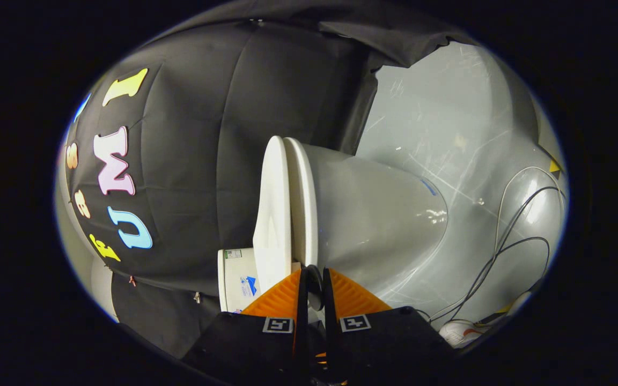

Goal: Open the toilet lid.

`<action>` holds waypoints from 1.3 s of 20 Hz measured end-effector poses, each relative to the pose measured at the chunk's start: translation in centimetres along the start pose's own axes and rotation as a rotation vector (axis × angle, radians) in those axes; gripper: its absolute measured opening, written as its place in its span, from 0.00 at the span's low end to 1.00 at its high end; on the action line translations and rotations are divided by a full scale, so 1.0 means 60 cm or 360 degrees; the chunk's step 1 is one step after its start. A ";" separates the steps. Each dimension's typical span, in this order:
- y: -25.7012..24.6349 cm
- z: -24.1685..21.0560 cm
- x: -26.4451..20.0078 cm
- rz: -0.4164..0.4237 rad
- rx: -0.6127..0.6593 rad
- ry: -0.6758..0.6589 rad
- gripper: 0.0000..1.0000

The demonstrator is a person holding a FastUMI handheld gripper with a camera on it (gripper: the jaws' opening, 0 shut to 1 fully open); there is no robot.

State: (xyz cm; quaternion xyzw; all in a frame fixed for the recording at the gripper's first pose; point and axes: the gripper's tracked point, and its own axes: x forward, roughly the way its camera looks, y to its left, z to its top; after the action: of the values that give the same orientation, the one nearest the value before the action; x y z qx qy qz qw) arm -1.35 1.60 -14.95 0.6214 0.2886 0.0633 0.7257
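Toilet lid at the fingertips

The gripper [313, 279] is seen nearly closed, its narrow gap meeting the rim of the toilet lid [272, 214] at frame centre; a firm grasp cannot be confirmed.

— The toilet lid [272, 214] looked like smooth, glossy plastic; the bowl [379, 214] shone too.
— And the floor [448, 118]?
— Glossy but scuffed. The wall [207, 134] was matt cloth.

The way ahead of the gripper [313, 279] is blocked by the toilet [373, 214]. Open floor [448, 128], crossed by cables [507, 236], is left beside it.
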 end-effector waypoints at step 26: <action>0.036 -0.002 -0.007 -0.0038 -0.0179 -0.0066 0.06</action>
State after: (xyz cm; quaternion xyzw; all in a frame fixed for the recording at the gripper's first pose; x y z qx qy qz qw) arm -1.17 2.00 -12.82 0.5773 0.2770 0.0579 0.7660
